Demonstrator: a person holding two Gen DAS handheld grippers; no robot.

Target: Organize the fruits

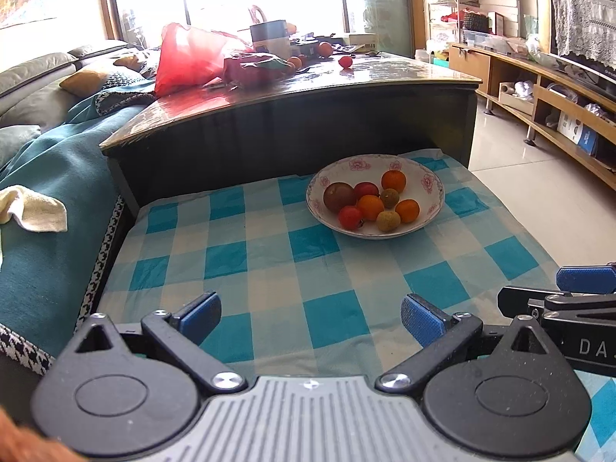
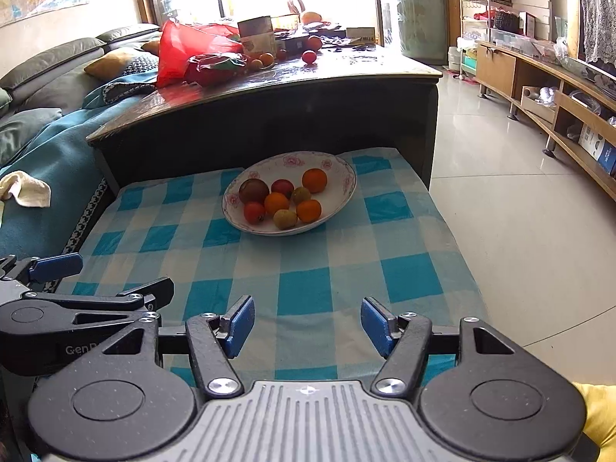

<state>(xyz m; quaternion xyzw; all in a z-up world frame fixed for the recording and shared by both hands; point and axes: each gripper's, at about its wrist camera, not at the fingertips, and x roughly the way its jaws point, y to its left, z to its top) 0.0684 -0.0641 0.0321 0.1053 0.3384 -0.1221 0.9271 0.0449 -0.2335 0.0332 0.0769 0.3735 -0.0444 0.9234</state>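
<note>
Both grippers hang low over the near end of a blue-and-white checked cloth (image 1: 269, 254) that covers a low desk. The left gripper (image 1: 311, 317) has its blue pads spread wide with nothing between them; the right gripper (image 2: 307, 325) stands moderately spread, also empty. The fruits sit well ahead of both, in a shallow white ceramic bowl with a pink flower rim (image 1: 431, 181) at the far end of the cloth: a dark brownish-red round fruit (image 1: 338, 197), three small orange citrus (image 1: 393, 181), two small red tomatoes (image 1: 350, 216) and two yellow-green rough-skinned lychee-like fruits (image 1: 387, 220). They lie touching or just beside one another. Risk 1: a spread pad lowered onto one piece likely nudges its neighbours, and round fruit rolls; a piece pushed over the low rim could run off the cloth, whose right edge borders the tiled floor (image 2: 519, 192). Risk 2: the tomatoes look soft, so a hard squeeze may split the skin. Risk 3: the bowl rests on loose cloth; a sideways push on the rim may slide or tip it. Risk 4: the two grippers ride side by side, close together, so reaching for the same bowl could knock them together. More fruit lies on the higher dark glossy desk (image 1: 346, 81) behind, beside a red plastic bag (image 1: 188, 57); whether it belongs to the task I cannot tell.
</note>
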